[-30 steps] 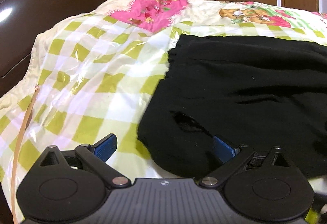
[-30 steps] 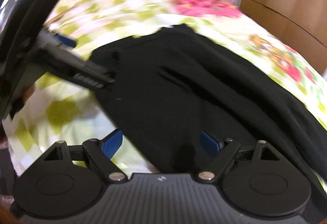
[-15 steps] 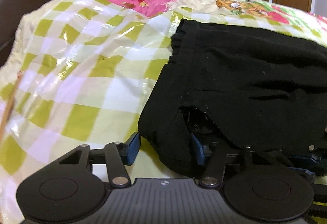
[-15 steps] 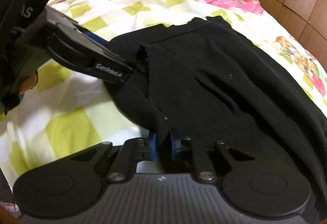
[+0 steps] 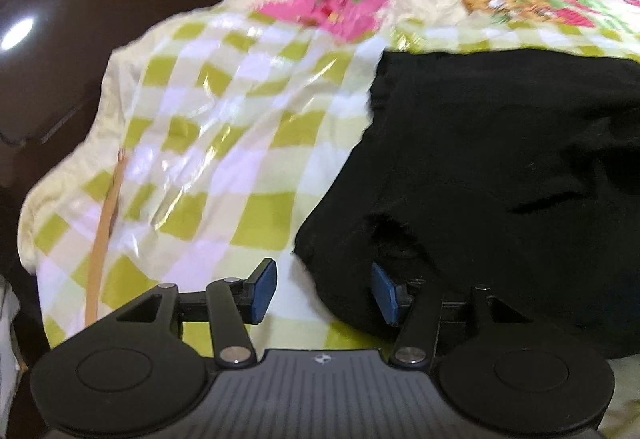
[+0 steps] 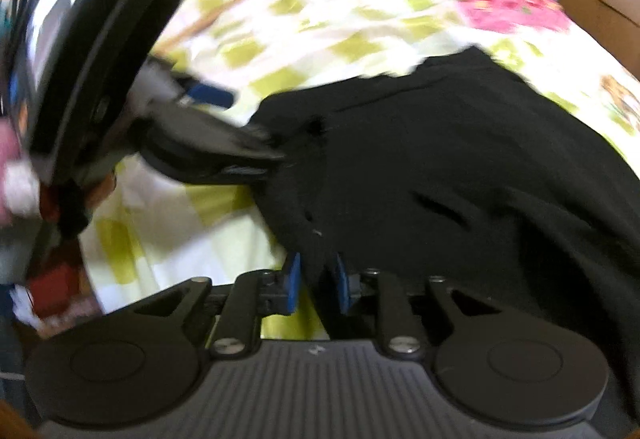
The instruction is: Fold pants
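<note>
The soft black fabric pants (image 5: 500, 167) lie on the bed's yellow-green checked quilt (image 5: 208, 143), filling the right half of the left wrist view. The left tool (image 5: 324, 293) stands half open: only its right pad meets the hem and the left pad is clear, so this corner may slip free. The right tool (image 6: 316, 285), whose jaws have just been opening slightly, pinches a thin hem fold at lower centre; that hold could release, skewing the fold.

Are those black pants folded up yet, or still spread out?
Spread out: the black pants lie broad and rumpled across the checked quilt, with no neat fold visible.
</note>
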The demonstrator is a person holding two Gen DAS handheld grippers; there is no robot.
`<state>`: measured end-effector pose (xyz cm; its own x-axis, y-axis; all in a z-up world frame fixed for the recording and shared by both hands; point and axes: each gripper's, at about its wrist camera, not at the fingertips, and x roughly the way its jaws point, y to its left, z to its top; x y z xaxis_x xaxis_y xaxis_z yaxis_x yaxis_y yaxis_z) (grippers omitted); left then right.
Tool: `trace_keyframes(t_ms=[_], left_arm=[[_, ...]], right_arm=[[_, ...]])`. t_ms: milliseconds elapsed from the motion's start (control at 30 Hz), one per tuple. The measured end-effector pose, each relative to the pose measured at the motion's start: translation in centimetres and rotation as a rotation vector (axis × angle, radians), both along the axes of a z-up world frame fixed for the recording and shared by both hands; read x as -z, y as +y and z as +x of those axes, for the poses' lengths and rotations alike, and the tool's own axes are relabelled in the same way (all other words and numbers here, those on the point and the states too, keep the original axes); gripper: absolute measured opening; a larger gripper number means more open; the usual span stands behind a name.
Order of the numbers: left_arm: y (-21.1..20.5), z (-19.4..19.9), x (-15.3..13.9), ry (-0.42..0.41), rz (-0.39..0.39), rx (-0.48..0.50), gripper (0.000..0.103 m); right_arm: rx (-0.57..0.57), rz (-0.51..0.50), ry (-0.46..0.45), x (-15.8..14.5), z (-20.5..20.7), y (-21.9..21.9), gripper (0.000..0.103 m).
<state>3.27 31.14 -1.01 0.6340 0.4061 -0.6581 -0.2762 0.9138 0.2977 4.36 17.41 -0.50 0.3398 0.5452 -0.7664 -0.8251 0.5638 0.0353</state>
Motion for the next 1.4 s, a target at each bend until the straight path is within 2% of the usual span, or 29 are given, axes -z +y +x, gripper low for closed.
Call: trace_keyframes(t_ms=[100, 200, 267, 367, 533, 600, 700, 800, 967, 1033, 1067, 1133, 1200, 1300, 1367, 1400], left_arm=[[-3.0, -0.2, -1.8, -0.049, -0.025, 0.078, 0.065], [-7.2, 0.4, -3.1, -0.085, -0.092, 0.193, 0.065], [-11.4, 1.1, -3.4, -0.09, -0.143, 0.306, 0.066], [-17.8, 2.1, -2.9, -0.081, -0.183, 0.466, 0.068], [-28.3, 4.5, -1.2, -0.028, -0.22, 0.689, 0.069], [-31.6, 5.4, -0.6, -0.011, -0.229, 0.747, 0.069], [-34.6, 6.4, 0.0, 0.009, -0.236, 0.797, 0.07], [-36.5, 7.2, 0.8, 0.038, -0.239, 0.82, 0.07], [-37.9, 7.1, 1.8, 0.065, -0.251, 0.83, 0.071], [-38.2, 7.2, 2.0, 0.069, -0.254, 0.825, 0.072], [-38.2, 7.2, 1.9, 0.069, -0.261, 0.824, 0.072], [-38.4, 7.2, 1.7, 0.059, -0.286, 0.826, 0.072], [-38.8, 7.2, 1.7, 0.047, -0.308, 0.832, 0.075], [-39.4, 7.1, 2.2, 0.048, -0.319, 0.84, 0.076], [-39.2, 7.3, 2.4, 0.057, -0.313, 0.831, 0.076], [-38.7, 7.3, 2.2, 0.054, -0.313, 0.824, 0.076]], right_arm=[[0.143, 0.039, 0.005, -2.0, 0.6, -6.7, 0.024], [0.371, 0.028, 0.024, -2.6, 1.8, -15.6, 0.024], [0.537, 0.009, 0.048, -2.4, 2.3, -21.8, 0.024], [0.792, -0.009, 0.085, -2.1, 1.9, -31.7, 0.025], [1.173, 0.063, 0.142, -1.6, -0.6, -46.1, 0.031], [1.289, 0.123, 0.158, -1.4, -1.3, -50.3, 0.035], [1.402, 0.201, 0.174, -0.2, -1.8, -55.3, 0.038], [1.45, 0.336, 0.192, 0.7, -1.4, -58.4, 0.039], [1.478, 0.451, 0.193, 1.5, -0.6, -59.2, 0.039], [1.494, 0.447, 0.213, 2.3, 0.6, -59.3, 0.029], [1.499, 0.45, 0.21, 2.2, 0.5, -59.6, 0.009], [1.494, 0.493, 0.213, 1.6, 0.3, -60.1, 0.006], [1.496, 0.508, 0.175, 0.6, -1.0, -60.1, 0.004], [1.527, 0.457, 0.11, -0.6, -1.5, -60.6, 0.004], [1.551, 0.361, 0.074, -0.7, -1.4, -60.6, 0.006], [1.541, 0.3, 0.089, -0.6, -1.2, -60.3, 0.01]])
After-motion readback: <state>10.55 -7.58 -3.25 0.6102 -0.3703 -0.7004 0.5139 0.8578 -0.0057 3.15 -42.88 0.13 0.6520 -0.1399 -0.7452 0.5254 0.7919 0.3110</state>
